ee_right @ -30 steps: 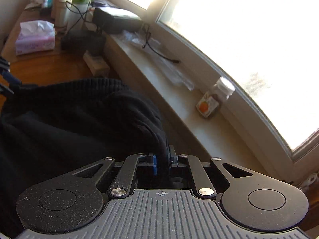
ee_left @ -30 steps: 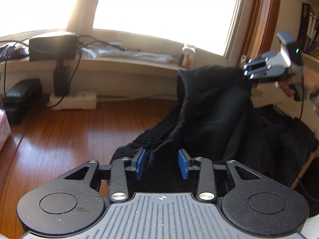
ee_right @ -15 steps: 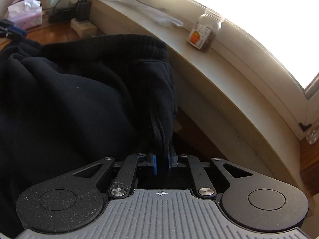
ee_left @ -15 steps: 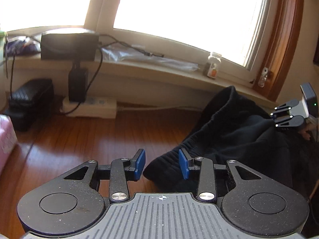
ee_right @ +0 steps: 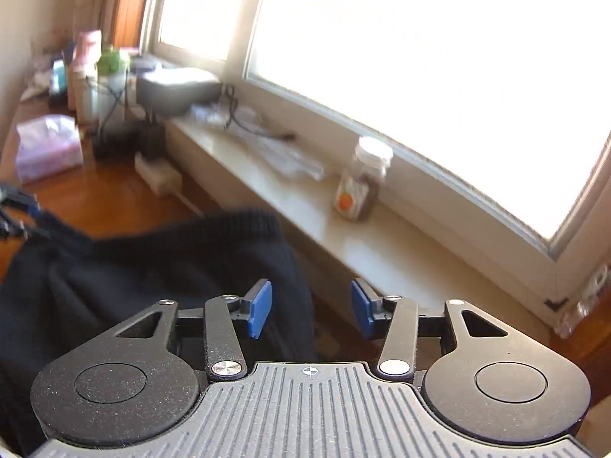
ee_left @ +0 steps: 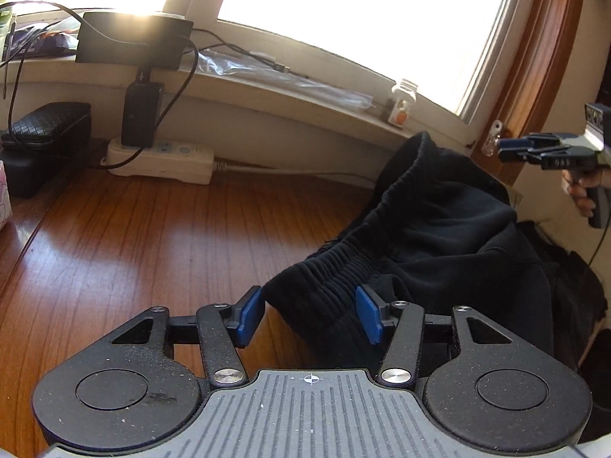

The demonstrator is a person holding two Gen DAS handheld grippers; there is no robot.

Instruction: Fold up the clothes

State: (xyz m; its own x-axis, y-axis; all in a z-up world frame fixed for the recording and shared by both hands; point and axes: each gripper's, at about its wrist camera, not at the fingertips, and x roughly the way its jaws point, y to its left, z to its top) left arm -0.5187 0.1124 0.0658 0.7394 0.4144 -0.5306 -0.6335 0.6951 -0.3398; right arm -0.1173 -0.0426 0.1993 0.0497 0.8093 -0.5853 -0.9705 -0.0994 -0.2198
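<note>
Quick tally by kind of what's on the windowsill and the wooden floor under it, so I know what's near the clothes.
Black garment: 1
Small bottle: 1
Black box: 1
Clear plastic bag: 1
Power strip: 1
Plugged-in adapter: 1
Black case: 1
Tissue pack: 1
Total: 8

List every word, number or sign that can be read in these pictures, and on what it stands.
Nothing can be read with certainty.
small bottle on the windowsill: label with an orange spot, print too small.
right gripper: pale characters on its side, too blurred.
tissue box: blurred, no readable text.
</note>
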